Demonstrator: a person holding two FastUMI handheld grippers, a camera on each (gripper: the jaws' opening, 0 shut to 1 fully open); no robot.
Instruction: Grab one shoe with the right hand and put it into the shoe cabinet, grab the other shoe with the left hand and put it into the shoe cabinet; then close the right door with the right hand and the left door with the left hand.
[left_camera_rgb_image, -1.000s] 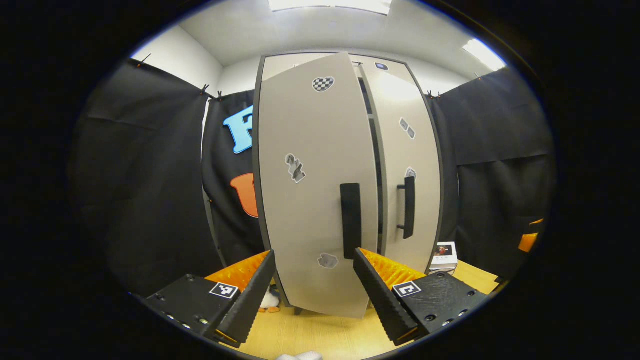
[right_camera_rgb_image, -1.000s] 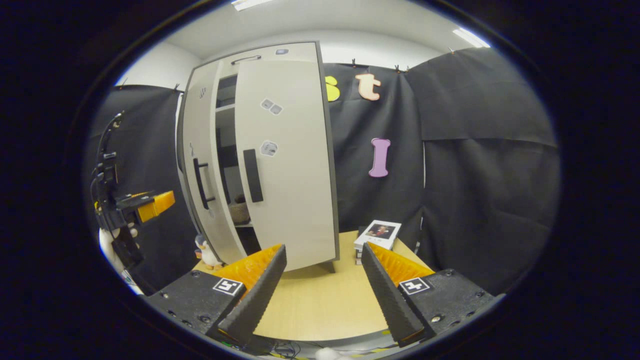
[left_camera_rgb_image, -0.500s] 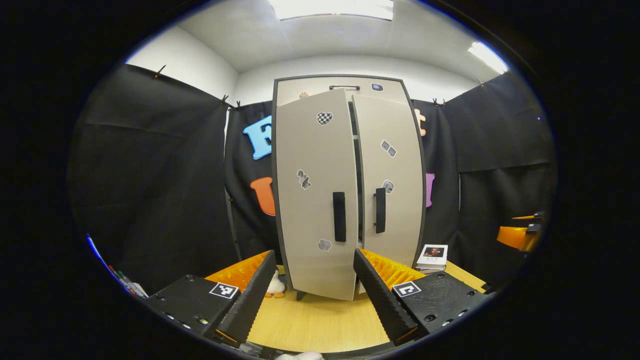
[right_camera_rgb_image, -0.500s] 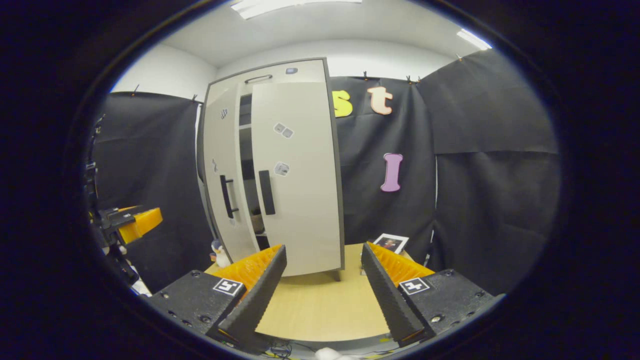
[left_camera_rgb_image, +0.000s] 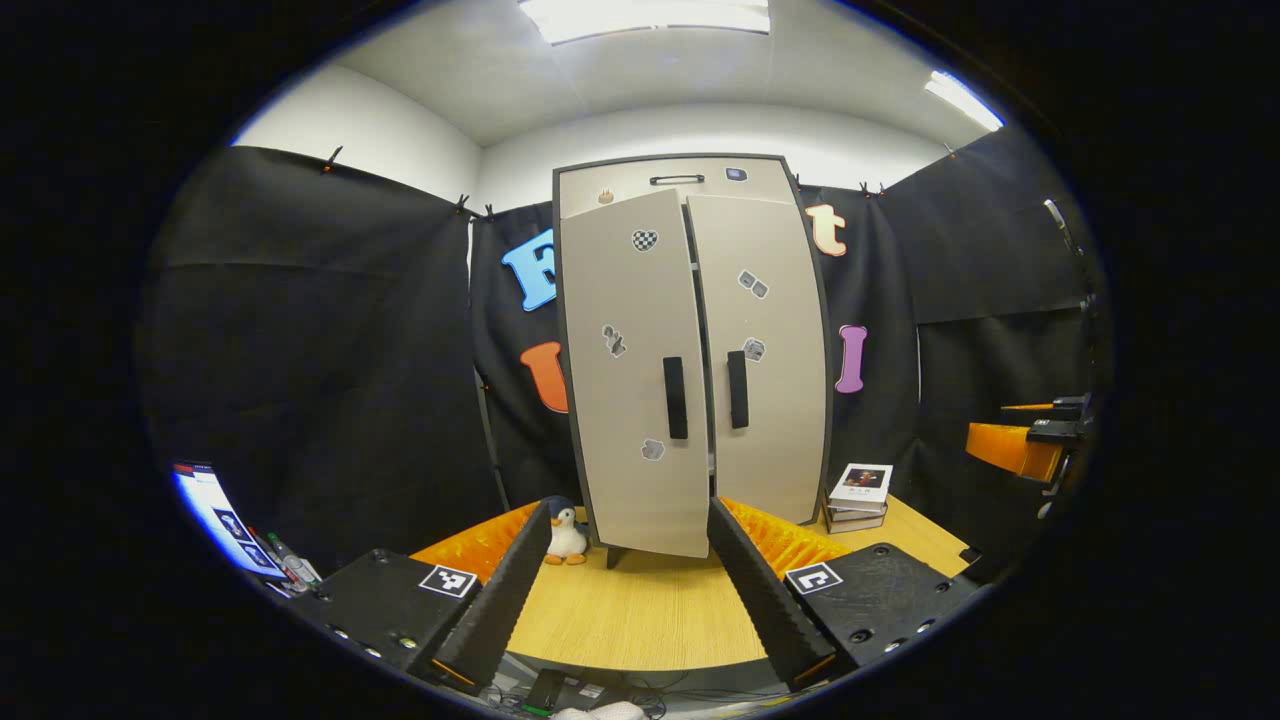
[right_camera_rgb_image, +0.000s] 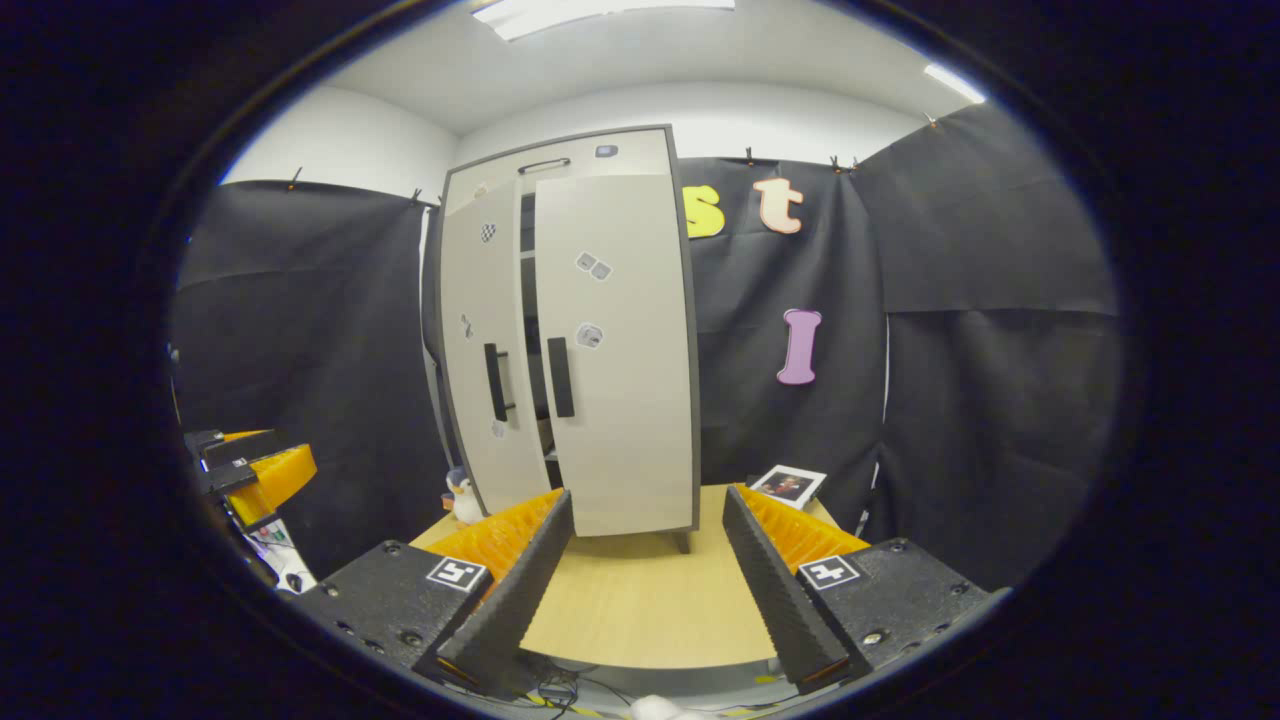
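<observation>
Fingers on both my hands were spread apart and held nothing. Going from the left: my left gripper (left_camera_rgb_image: 628, 585) hung over the near edge of the desk (left_camera_rgb_image: 640, 625), pointed straight at the shoe cabinet (left_camera_rgb_image: 690, 360), which stood upright at the far side. Its left door (left_camera_rgb_image: 630, 380) was not quite home; the free edge stood a little proud of the cabinet front, with a dark slit beside it, and the vertical handle (left_camera_rgb_image: 675, 398) lay dead ahead, above and well beyond my fingertips. The right door (left_camera_rgb_image: 765, 370) looked nearly flush from there.

From my right gripper (right_camera_rgb_image: 645, 590), the cabinet sat ahead and slightly left, and a gap with shelves inside still showed between the two doors. No shoe was on the desk that I could see, so I judged both were inside. My left hand was the nearer to the left door, so a forward push on its panel seemed to be what remained.
</observation>
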